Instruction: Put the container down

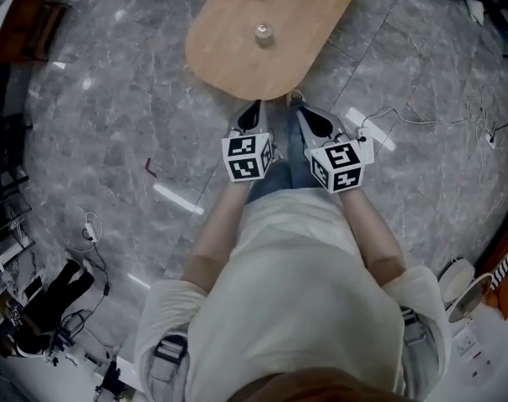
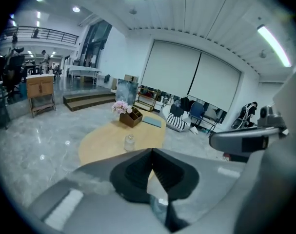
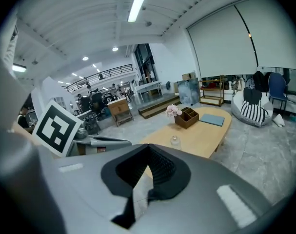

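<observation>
Two grippers are held side by side at the person's waist in the head view, over a grey marble floor (image 1: pixel 111 124). The left gripper (image 1: pixel 254 107) and right gripper (image 1: pixel 308 117) both point toward the rounded end of an oval light-wood counter (image 1: pixel 228 57). A small clear glass jar (image 1: pixel 263 33) stands upright on that counter, near its rounded end. It is well apart from both grippers and neither touches it.

In the left gripper view, the left gripper (image 2: pixel 151 152) has its dark ribbed fingers (image 2: pixel 138 172) pressed together at the tips, with nothing held between them. Beyond the tips the jar (image 2: pixel 129 142) stands alone on the counter (image 2: pixel 101 143). Farther back on the counter sit a brown wooden organiser box (image 2: pixel 132 117), a bunch of pale pink flowers (image 2: pixel 121 106) just beside it, and a flat blue-grey pad (image 2: pixel 151 122). The right gripper (image 2: pixel 245 139) shows at the right edge.

In the right gripper view, the right gripper (image 3: pixel 148 147) looks the same: fingers (image 3: pixel 162 169) closed tip to tip and gripping nothing. The jar (image 3: pixel 175 140) stands on the counter (image 3: pixel 208 135) past the tips, with the box (image 3: pixel 187 117), flowers (image 3: pixel 173 110) and pad (image 3: pixel 213 119) behind it. The left gripper's marker cube is at the left.
</observation>
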A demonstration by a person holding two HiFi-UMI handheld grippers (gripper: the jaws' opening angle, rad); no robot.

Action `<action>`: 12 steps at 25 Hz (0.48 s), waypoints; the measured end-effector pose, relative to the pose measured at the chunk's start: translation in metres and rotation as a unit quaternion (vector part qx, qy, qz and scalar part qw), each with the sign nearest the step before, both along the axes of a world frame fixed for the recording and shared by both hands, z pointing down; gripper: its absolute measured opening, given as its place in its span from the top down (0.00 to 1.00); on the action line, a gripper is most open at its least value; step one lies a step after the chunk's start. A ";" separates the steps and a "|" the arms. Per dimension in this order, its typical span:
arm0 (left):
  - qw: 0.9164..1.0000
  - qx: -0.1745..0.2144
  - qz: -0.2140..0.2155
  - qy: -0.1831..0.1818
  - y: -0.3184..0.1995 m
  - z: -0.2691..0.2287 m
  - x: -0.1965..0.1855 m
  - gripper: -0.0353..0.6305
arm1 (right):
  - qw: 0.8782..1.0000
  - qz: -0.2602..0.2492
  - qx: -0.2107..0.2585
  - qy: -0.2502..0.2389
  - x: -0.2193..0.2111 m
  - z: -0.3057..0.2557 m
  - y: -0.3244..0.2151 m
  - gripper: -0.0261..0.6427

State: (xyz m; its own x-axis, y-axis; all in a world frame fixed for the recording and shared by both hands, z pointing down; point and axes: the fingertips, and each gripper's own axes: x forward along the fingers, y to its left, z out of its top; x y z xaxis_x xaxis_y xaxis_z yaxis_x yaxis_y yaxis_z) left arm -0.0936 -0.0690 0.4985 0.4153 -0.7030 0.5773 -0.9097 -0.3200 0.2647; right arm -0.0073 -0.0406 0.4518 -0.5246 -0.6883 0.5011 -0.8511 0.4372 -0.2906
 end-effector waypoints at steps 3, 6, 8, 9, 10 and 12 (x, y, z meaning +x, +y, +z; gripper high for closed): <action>1.000 0.004 0.010 0.007 0.019 -0.021 -0.001 0.94 | 1.000 -0.001 0.011 -0.004 -0.002 -0.018 0.013 0.96; 1.000 0.007 0.015 0.014 0.035 -0.041 -0.006 0.94 | 1.000 -0.001 0.020 -0.009 -0.005 -0.034 0.024 0.96; 1.000 0.008 0.017 0.022 0.045 -0.054 -0.010 0.94 | 1.000 -0.002 0.027 -0.012 -0.008 -0.044 0.030 0.96; 0.999 0.009 0.017 0.025 0.049 -0.060 -0.013 0.94 | 0.999 -0.004 0.030 -0.013 -0.010 -0.049 0.033 0.96; 0.999 0.010 0.015 0.028 0.053 -0.066 -0.016 0.94 | 0.999 -0.007 0.032 -0.014 -0.013 -0.054 0.036 0.96; 0.999 0.011 0.012 0.033 0.061 -0.076 -0.022 0.94 | 0.999 -0.013 0.036 -0.015 -0.018 -0.062 0.042 0.96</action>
